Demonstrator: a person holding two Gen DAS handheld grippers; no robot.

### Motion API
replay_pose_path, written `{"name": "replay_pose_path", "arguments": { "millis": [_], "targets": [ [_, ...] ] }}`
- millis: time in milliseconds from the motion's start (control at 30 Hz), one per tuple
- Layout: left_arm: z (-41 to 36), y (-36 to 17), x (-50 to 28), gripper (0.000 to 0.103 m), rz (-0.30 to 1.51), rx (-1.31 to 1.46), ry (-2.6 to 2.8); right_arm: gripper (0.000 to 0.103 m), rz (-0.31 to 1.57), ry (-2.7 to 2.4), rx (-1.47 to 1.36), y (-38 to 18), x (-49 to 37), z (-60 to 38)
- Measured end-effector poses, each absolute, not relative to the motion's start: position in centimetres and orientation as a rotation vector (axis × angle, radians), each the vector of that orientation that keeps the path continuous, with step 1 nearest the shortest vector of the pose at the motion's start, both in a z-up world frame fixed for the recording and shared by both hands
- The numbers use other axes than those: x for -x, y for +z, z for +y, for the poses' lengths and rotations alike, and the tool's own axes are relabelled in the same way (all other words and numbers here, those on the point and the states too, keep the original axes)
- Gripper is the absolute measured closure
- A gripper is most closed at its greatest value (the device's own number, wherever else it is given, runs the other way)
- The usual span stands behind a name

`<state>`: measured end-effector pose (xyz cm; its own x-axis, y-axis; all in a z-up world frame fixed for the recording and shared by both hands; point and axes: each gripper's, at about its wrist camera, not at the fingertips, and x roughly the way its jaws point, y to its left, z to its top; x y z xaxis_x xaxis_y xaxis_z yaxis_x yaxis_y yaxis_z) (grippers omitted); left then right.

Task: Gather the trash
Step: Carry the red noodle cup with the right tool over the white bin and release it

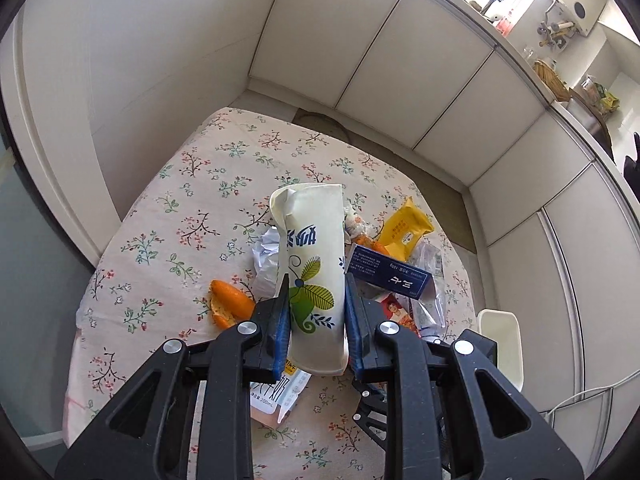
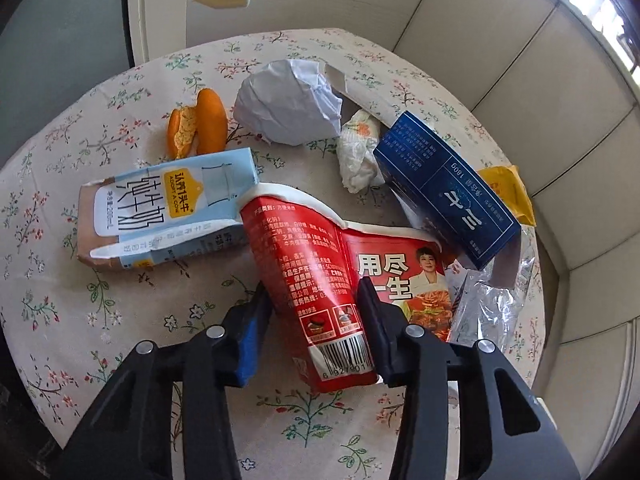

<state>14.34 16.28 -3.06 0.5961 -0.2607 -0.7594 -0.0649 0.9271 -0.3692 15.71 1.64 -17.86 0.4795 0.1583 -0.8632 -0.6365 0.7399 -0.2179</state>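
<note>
A white paper cup (image 1: 314, 276) printed with green leaves and blue characters is being held clenched in the left tongs (image 1: 316, 300) above the floral surface (image 1: 168, 208). A crushed red noodle cup (image 2: 332, 280), barcode showing, is being gripped by the right tongs (image 2: 316, 308) on the surface. Beside it are lying a milk carton (image 2: 168, 208) marked "ADOPT A COW" and a blue box (image 2: 448, 188) marked "180g".

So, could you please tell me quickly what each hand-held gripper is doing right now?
Left hand-held gripper: shut on the white paper cup.
Right hand-held gripper: shut on the red noodle cup.
</note>
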Motion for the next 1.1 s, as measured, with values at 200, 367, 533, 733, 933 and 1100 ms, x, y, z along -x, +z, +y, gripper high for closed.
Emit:
{"name": "replay_pose_path", "arguments": {
  "millis": [200,367,533,733,933,1100],
  "targets": [
    [16.4,-3.2,-14.4,0.08,0.927,0.386,-0.116,0.066,0.97,0.574,0.344,-15.4,-16.3,-0.3],
    [16.0,-2.9,-14.3,0.08,0.912,0.386,-0.12,0.066,0.962,0.595,0.19,-13.1,-16.8,-1.7],
    [15.5,-2.7,-14.3,0.08,0.901,0.389,-0.128,0.066,0.914,0.606,0.066,-10.5,-16.7,-2.8],
    [14.8,-2.1,-14.2,0.08,0.862,0.403,-0.14,0.066,0.818,0.603,-0.006,-7.0,-15.8,-4.3],
    [13.7,-1.0,-14.0,0.08,0.807,0.412,-0.165,0.066,0.728,0.578,-0.06,-4.0,-14.7,-6.3],
    [12.5,-0.3,-13.9,0.08,0.768,0.417,-0.189,0.066,0.653,0.513,-0.083,-2.0,-13.7,-8.5]
  ]
}}
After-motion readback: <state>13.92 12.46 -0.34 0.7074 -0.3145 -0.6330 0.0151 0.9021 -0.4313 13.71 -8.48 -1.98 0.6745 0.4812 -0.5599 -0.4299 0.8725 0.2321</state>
